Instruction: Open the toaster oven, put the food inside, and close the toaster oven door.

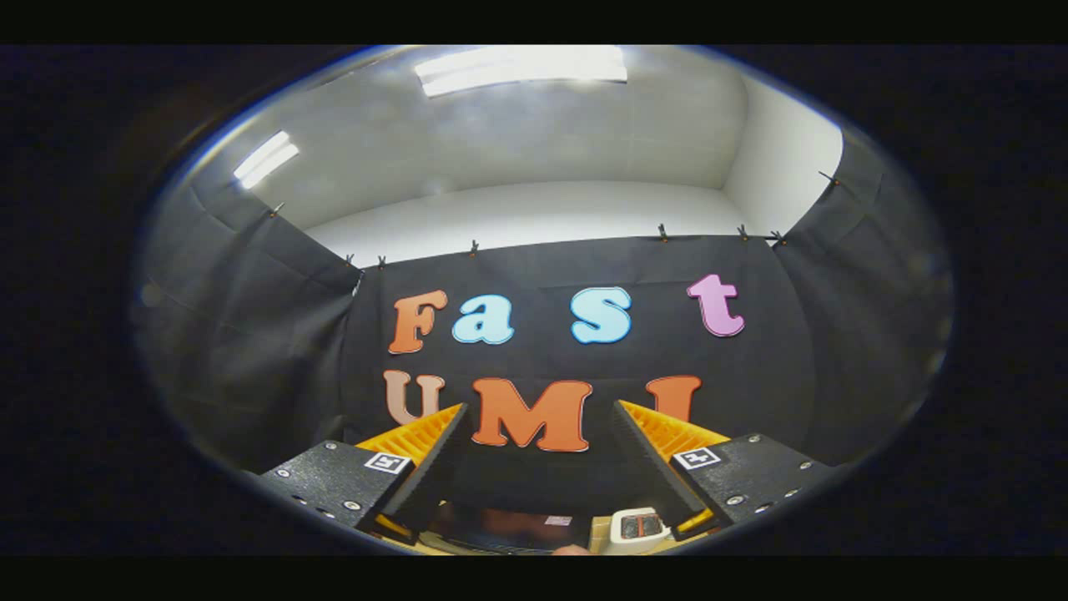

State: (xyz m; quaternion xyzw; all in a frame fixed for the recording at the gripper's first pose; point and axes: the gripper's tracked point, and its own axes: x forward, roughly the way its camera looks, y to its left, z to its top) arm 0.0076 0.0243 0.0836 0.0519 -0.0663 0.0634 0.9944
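The gripper is raised and points at the black cloth wall, its two fingers spread wide apart with nothing between them. Low down between the fingers, one dark glossy top, likely the toaster oven, lies beneath them. One small white switch box sits just beside it.
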